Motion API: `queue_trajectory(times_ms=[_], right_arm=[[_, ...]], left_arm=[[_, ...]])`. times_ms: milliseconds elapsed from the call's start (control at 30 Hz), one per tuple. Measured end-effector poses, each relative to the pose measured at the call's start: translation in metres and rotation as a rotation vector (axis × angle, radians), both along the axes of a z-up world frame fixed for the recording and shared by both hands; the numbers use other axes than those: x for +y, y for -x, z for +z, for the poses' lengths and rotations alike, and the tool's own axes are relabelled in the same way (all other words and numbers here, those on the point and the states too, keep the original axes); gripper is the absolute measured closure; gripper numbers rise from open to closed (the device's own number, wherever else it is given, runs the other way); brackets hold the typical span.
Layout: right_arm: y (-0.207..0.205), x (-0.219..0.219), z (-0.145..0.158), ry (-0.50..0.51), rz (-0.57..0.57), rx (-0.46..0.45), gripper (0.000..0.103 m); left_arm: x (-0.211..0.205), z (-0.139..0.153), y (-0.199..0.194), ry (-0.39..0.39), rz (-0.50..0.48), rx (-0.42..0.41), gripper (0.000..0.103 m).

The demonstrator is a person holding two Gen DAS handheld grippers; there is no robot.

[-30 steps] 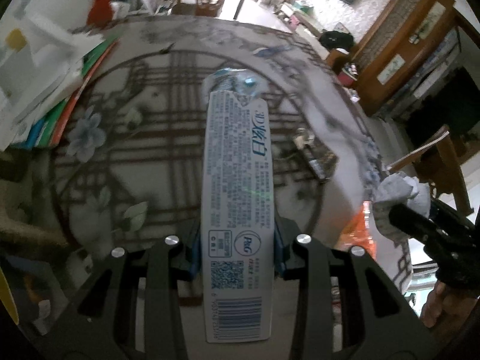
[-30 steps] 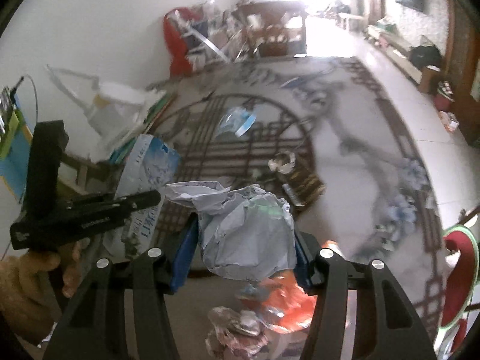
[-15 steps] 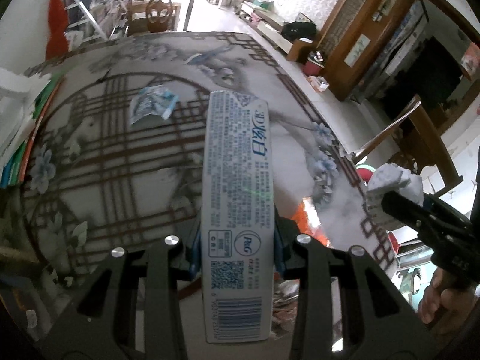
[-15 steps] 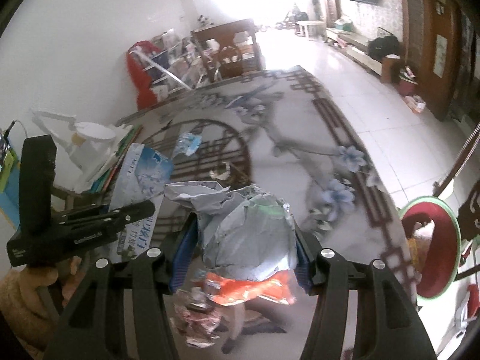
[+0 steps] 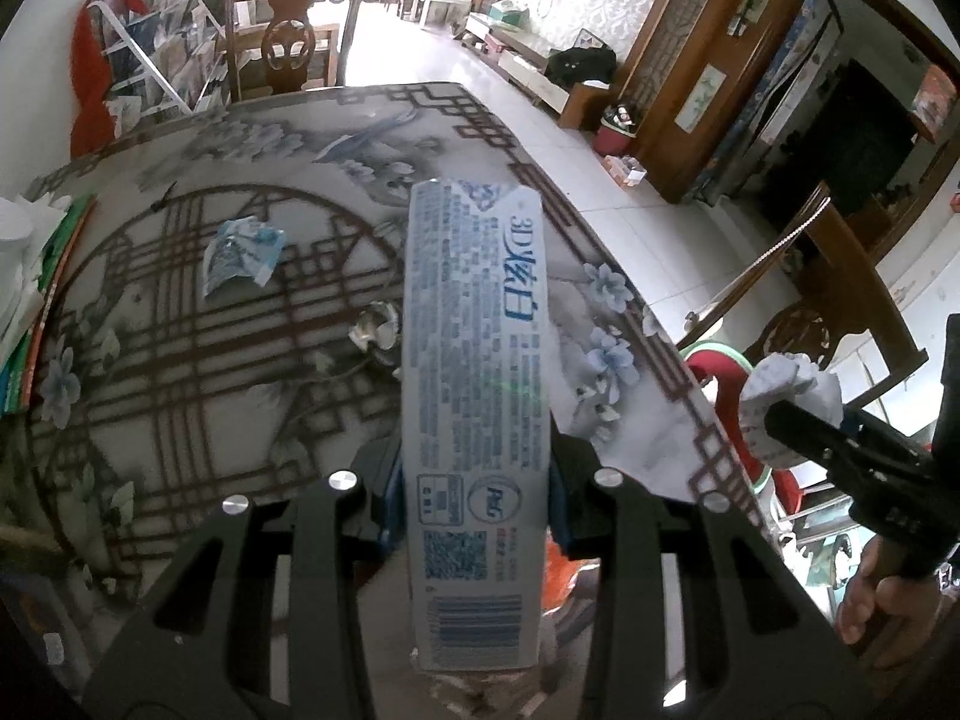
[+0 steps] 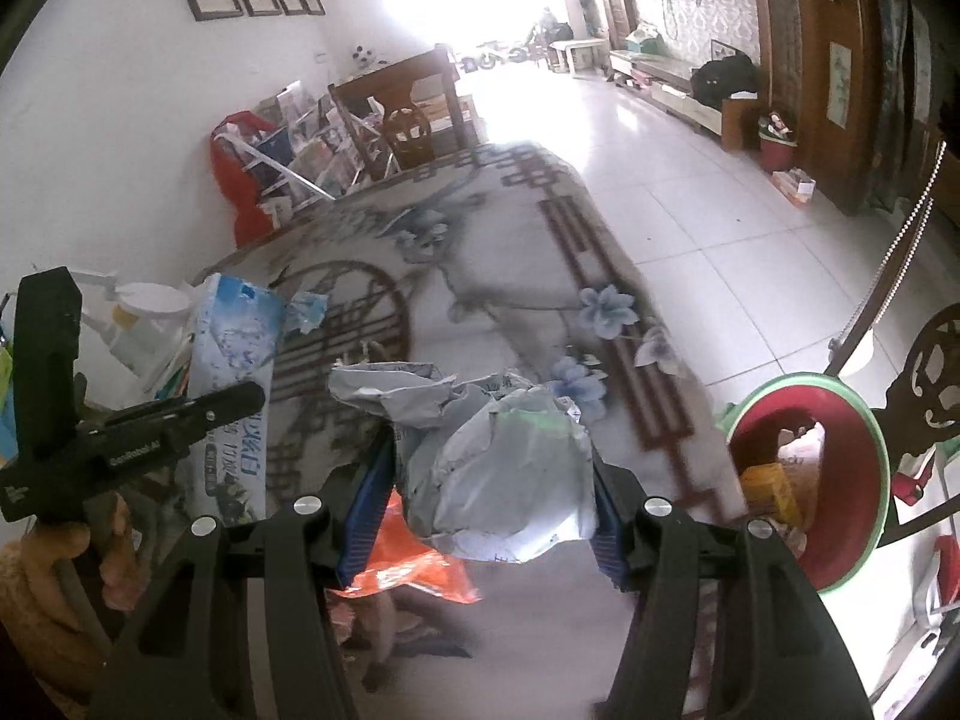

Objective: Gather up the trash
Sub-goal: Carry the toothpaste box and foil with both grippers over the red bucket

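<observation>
Over the table's (image 5: 180, 360) near right corner I hold both tools above its patterned top. My left gripper (image 5: 474, 492) pinches a toothpaste box (image 5: 474, 360) near its barcode end; the box's long axis runs along the fingers, its far end pointing across the table toward the chair (image 5: 288, 48) at the far edge. My right gripper (image 6: 492, 504) presses on a crumpled paper wad (image 6: 498, 468), its jaws spread wider than the left's. On the table lie a blue wrapper (image 5: 240, 252) toward the far left, a small foil scrap (image 5: 375, 333) near the middle, and an orange wrapper (image 6: 408, 564) under my right gripper. Off the right edge, on the floor, a red bin (image 6: 822, 468) stands beside another chair (image 6: 924, 384), with trash inside.
</observation>
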State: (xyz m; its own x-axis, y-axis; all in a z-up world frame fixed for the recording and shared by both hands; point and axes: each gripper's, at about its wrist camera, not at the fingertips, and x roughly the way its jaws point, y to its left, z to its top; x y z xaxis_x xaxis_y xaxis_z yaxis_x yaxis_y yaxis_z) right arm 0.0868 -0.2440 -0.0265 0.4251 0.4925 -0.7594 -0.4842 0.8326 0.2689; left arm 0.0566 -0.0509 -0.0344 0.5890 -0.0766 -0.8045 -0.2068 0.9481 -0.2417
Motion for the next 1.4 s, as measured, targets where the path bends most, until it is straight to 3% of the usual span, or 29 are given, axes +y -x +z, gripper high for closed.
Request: queue_trajectory(times_ms=[833,1067,1400], right_arm=[[-0.067,-0.073,-0.008,-0.022,0.031,0.026,0.047],[-0.076,-0.108,-0.017,-0.028,-0.022,0.050,0.047],[-0.090,-0.183,-0.020,-0.018,-0.164,0.055,0.047]], left_arm=[[-0.068,0.003,-0.056,-0.007,0.038,0.013,0.068],[-0.105,0.002,-0.078,-0.009,-0.028,0.026,0.068],[-0.183,-0.007,-0.116,0.020,-0.196,0.047,0.068]])
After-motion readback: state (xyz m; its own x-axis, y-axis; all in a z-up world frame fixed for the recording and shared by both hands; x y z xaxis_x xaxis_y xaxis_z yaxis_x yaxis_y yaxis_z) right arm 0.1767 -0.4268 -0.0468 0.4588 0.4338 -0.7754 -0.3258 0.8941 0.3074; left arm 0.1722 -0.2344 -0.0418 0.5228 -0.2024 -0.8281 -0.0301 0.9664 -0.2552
